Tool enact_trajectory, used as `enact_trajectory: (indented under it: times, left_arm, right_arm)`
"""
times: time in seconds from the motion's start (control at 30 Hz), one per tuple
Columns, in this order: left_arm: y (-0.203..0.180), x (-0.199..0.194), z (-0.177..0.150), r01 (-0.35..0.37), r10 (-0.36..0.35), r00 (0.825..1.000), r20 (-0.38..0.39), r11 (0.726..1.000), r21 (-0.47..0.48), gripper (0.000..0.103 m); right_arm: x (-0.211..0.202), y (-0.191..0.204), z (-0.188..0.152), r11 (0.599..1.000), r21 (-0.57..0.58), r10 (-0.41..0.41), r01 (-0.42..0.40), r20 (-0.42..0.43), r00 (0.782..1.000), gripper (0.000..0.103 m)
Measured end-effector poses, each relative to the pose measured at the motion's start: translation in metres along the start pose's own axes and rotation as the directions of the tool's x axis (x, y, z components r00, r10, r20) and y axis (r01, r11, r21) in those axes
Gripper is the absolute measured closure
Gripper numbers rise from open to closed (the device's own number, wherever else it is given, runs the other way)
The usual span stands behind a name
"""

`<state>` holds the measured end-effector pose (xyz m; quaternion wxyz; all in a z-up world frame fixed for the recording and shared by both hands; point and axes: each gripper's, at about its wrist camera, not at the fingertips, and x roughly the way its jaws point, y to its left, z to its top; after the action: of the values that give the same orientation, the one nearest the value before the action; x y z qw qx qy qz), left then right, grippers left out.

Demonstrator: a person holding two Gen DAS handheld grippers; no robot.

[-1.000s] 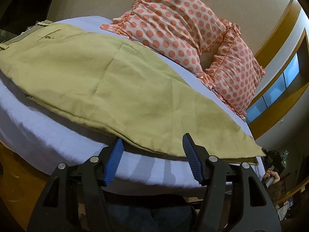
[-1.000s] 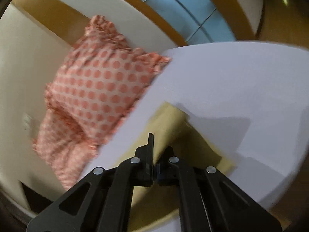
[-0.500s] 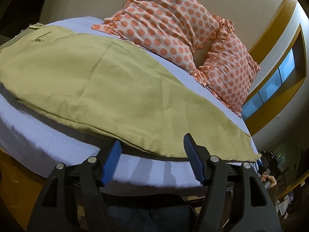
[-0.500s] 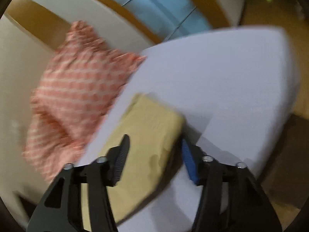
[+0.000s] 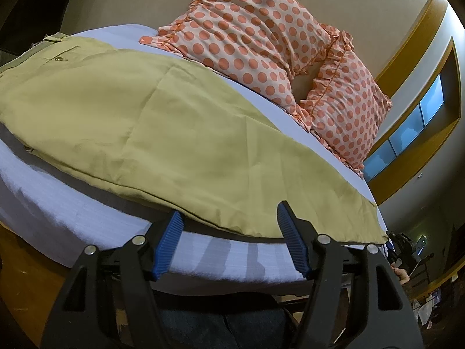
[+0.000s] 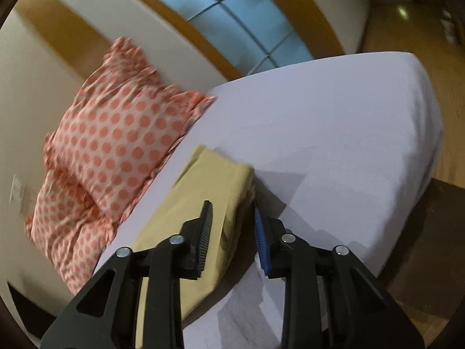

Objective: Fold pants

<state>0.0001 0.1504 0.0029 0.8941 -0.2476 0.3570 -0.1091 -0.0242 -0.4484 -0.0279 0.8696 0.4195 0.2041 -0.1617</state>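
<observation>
Jaws of the left gripper (image 5: 229, 232) stand wide apart at the bottom centre of its frame, holding nothing, their blue ribbed pads (image 5: 168, 240) just short of the near edge of the pants (image 5: 162, 133). Jaws of the right gripper (image 6: 232, 226) are also parted, straddling the hem end of the pants (image 6: 215, 186) low in the middle of its frame; the fabric lies between the pads without being pinched.

Outward from the left gripper, the olive-yellow pants spread flat across the white-sheeted bed (image 5: 58, 203), running from the waistband with its buttoned pocket at the upper left of the frame down to the leg end at the lower right, close to the mattress edge. Two pillows with orange polka dots (image 5: 255, 26) lean against the wall at the top centre and right of that frame, just behind the pants.

In the right wrist view the same pillows (image 6: 122, 133) fill the left side, beside the folded leg end, and bare sheet (image 6: 334, 133) stretches to the right. A window (image 6: 232, 14) sits across the top.
</observation>
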Motion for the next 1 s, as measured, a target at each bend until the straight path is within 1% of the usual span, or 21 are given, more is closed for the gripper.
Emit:
enact_trajectory:
  times: [0.03, 0.07, 0.1, 0.13, 0.17, 0.2, 0.37, 0.43, 0.5, 0.6, 0.7, 0.73, 0.77, 0.8, 0.83, 0.87, 0.93, 0.97, 1.0]
  left_arm:
    - [0.0, 0.0, 0.0, 0.0, 0.0, 1.0, 0.0, 1.0, 0.0, 0.038]
    - [0.0, 0.0, 0.0, 0.0, 0.0, 1.0, 0.001, 1.0, 0.0, 0.037]
    - [0.0, 0.0, 0.0, 0.0, 0.0, 1.0, 0.001, 1.0, 0.0, 0.037]
    - [0.0, 0.0, 0.0, 0.0, 0.0, 1.0, 0.001, 1.0, 0.0, 0.037]
    - [0.0, 0.0, 0.0, -0.001, 0.001, 1.0, 0.0, 1.0, 0.0, 0.037]
    - [0.0, 0.0, 0.0, -0.002, 0.002, 1.0, 0.0, 1.0, 0.002, 0.037]
    - [-0.002, 0.0, 0.001, -0.004, 0.004, 1.0, 0.01, 1.0, -0.002, 0.037]
    - [-0.003, 0.001, 0.002, -0.004, 0.004, 1.0, 0.013, 1.0, -0.003, 0.037]
    - [-0.005, 0.001, 0.002, -0.004, 0.004, 1.0, 0.017, 1.0, 0.0, 0.037]
    - [-0.005, -0.002, 0.004, 0.001, -0.001, 1.0, 0.028, 1.0, 0.003, 0.037]
    - [-0.004, -0.007, 0.009, -0.001, 0.001, 0.999, 0.05, 1.0, 0.005, 0.037]
    - [-0.004, -0.009, 0.01, -0.006, 0.006, 0.998, 0.058, 1.0, 0.005, 0.037]
    - [-0.003, -0.012, 0.011, -0.011, 0.01, 0.998, 0.066, 1.0, 0.003, 0.037]
    - [-0.001, -0.015, 0.011, -0.014, 0.014, 0.997, 0.074, 1.0, 0.001, 0.037]
    - [0.0, -0.018, 0.011, -0.017, 0.017, 0.997, 0.08, 1.0, -0.001, 0.037]
    - [0.001, -0.022, 0.011, -0.023, 0.024, 0.995, 0.092, 1.0, -0.005, 0.037]
    - [0.004, -0.031, 0.01, -0.042, 0.043, 0.993, 0.113, 0.999, -0.006, 0.034]
    - [0.007, -0.037, 0.009, -0.059, 0.06, 0.99, 0.126, 0.998, -0.007, 0.031]
    - [0.009, -0.042, 0.008, -0.072, 0.072, 0.988, 0.138, 0.997, -0.009, 0.029]
  right_arm:
    - [0.002, 0.004, -0.003, 0.999, -0.016, 0.03, -0.031, -0.014, 0.999, 0.074]
    - [0.003, 0.006, -0.006, 0.999, -0.027, 0.046, -0.046, -0.02, 0.999, 0.075]
    - [0.005, 0.011, -0.01, 0.997, -0.055, 0.055, -0.056, -0.02, 0.998, 0.077]
    - [0.005, 0.014, -0.013, 0.995, -0.076, 0.056, -0.058, -0.021, 0.998, 0.082]
    - [0.007, 0.016, -0.017, 0.994, -0.091, 0.057, -0.059, -0.027, 0.998, 0.093]
    - [0.01, 0.016, -0.019, 0.993, -0.096, 0.064, -0.067, -0.034, 0.997, 0.097]
    - [0.005, 0.021, -0.025, 0.987, -0.123, 0.103, -0.103, -0.005, 0.995, 0.098]
    - [0.002, 0.031, -0.027, 0.981, -0.161, 0.11, -0.108, 0.0, 0.994, 0.098]
    - [0.001, 0.038, -0.028, 0.977, -0.173, 0.125, -0.123, -0.003, 0.992, 0.098]
    - [-0.001, 0.057, -0.028, 0.966, -0.185, 0.182, -0.181, -0.015, 0.983, 0.098]
    - [-0.003, 0.097, -0.034, 0.932, -0.214, 0.288, -0.294, -0.058, 0.956, 0.098]
    - [-0.003, 0.113, -0.038, 0.915, -0.226, 0.325, -0.335, -0.083, 0.942, 0.098]
    - [-0.002, 0.139, -0.048, 0.883, -0.242, 0.382, -0.402, -0.127, 0.915, 0.098]
    - [-0.001, 0.156, -0.056, 0.862, -0.252, 0.413, -0.441, -0.159, 0.897, 0.098]
    - [0.001, 0.178, -0.069, 0.829, -0.266, 0.448, -0.491, -0.208, 0.869, 0.098]
    - [0.004, 0.207, -0.089, 0.784, -0.275, 0.49, -0.556, -0.276, 0.827, 0.098]
    - [0.012, 0.246, -0.123, 0.724, -0.275, 0.521, -0.633, -0.384, 0.762, 0.098]
    - [0.016, 0.264, -0.143, 0.693, -0.262, 0.531, -0.672, -0.444, 0.721, 0.098]
    - [0.021, 0.287, -0.171, 0.654, -0.242, 0.536, -0.717, -0.521, 0.664, 0.098]
